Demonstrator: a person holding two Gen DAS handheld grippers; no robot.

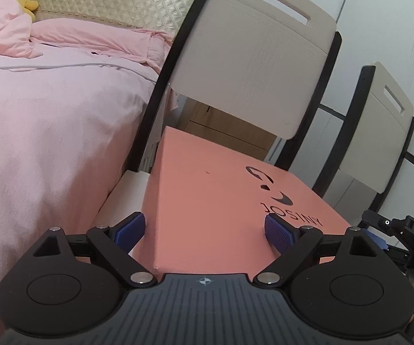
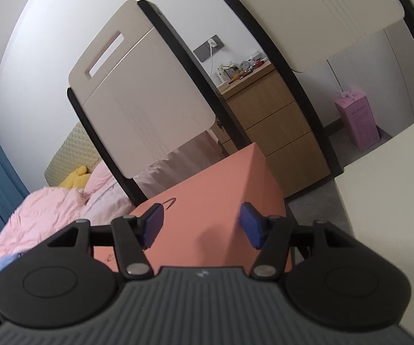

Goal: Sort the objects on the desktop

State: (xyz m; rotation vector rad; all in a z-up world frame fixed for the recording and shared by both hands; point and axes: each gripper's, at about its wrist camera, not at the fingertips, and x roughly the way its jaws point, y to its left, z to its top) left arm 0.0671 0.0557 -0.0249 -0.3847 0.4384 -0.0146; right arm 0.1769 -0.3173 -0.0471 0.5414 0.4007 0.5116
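A salmon-pink cardboard box (image 1: 221, 201) with a black "JOSINY" logo lies in front of both grippers. My left gripper (image 1: 207, 228) is open, its blue pads (image 1: 129, 230) standing either side of the box's near left corner edge. In the right wrist view the same box (image 2: 207, 198) fills the middle. My right gripper (image 2: 201, 224) is open, its blue pads (image 2: 250, 224) straddling the box's right corner edge. Whether the pads touch the box I cannot tell. The right gripper's body also shows at the right edge of the left wrist view (image 1: 402, 235).
Two beige chair backs with black frames (image 1: 253, 66) stand just behind the box. A bed with pink bedding (image 1: 48, 115) lies to the left. A wooden drawer unit (image 2: 278, 132), a pink carton (image 2: 356, 120) and a white table edge (image 2: 394, 187) are to the right.
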